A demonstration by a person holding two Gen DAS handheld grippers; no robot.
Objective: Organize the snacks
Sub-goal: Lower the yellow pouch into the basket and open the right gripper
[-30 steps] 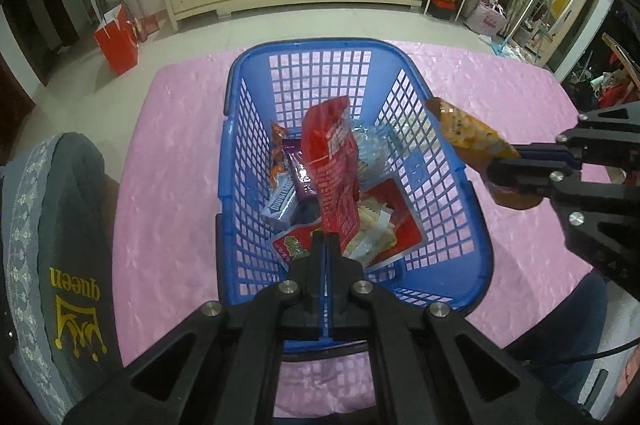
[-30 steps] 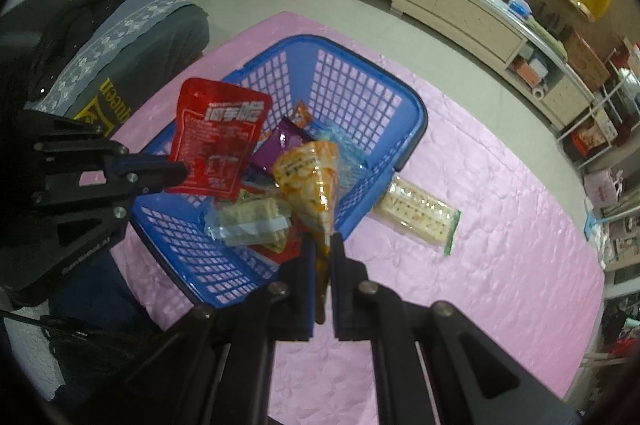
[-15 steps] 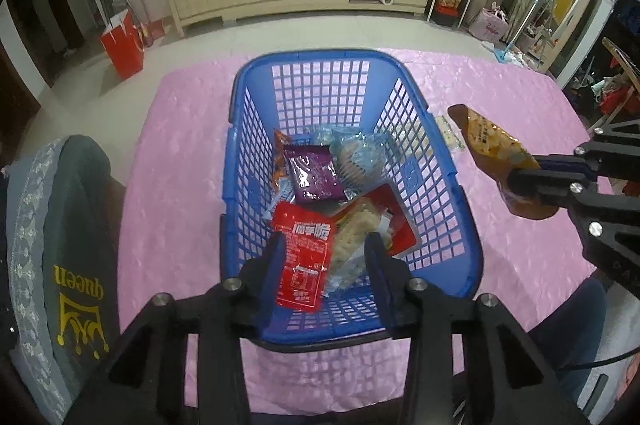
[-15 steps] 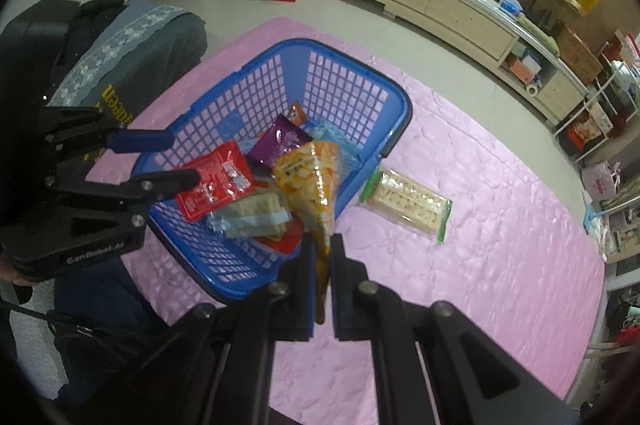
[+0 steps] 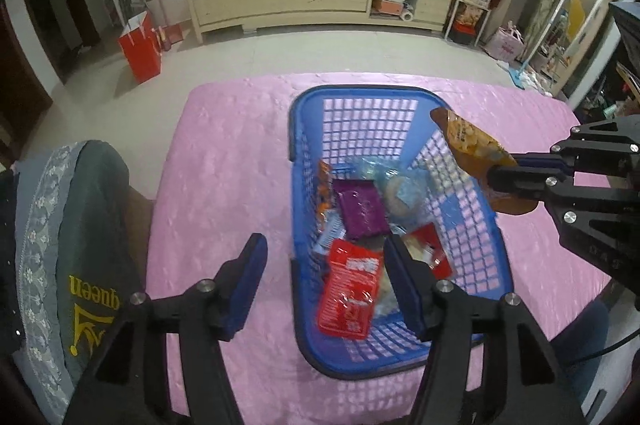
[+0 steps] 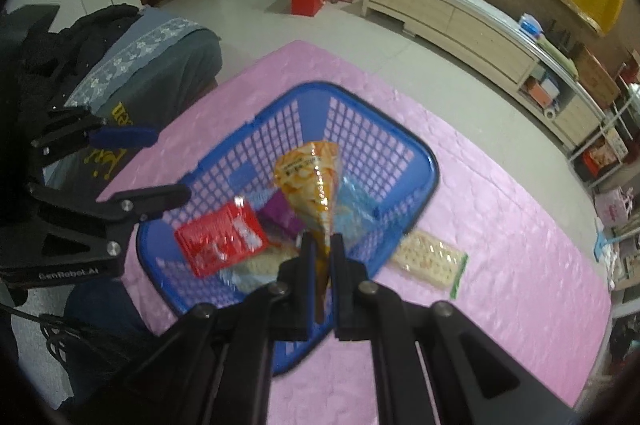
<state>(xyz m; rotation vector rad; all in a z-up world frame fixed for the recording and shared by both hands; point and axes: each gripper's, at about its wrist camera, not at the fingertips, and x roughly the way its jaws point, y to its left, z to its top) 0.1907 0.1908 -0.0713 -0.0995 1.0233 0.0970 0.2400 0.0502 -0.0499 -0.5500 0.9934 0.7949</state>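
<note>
A blue plastic basket (image 5: 304,129) (image 6: 428,161) stands on the pink table and holds several snack packets. A red packet (image 5: 350,283) (image 6: 222,237) lies at its near end, beside a purple packet (image 5: 362,211). My left gripper (image 5: 324,265) is open and empty, raised over the basket's near left rim. My right gripper (image 6: 322,251) (image 5: 508,169) is shut on an orange snack bag (image 6: 310,181) (image 5: 468,141) and holds it above the basket's right side. A clear pack of crackers (image 6: 430,261) lies on the table to the right of the basket.
The pink quilted table (image 5: 224,161) extends around the basket. A grey cloth with yellow lettering (image 5: 80,245) drapes a seat at the left edge. Beyond the table are bare floor, a red bag (image 5: 140,51) and a long low cabinet (image 5: 320,1).
My left gripper opened and let go of the red packet, which now lies in the basket, then pulled back and left. My right gripper keeps the orange bag and moved over the basket.
</note>
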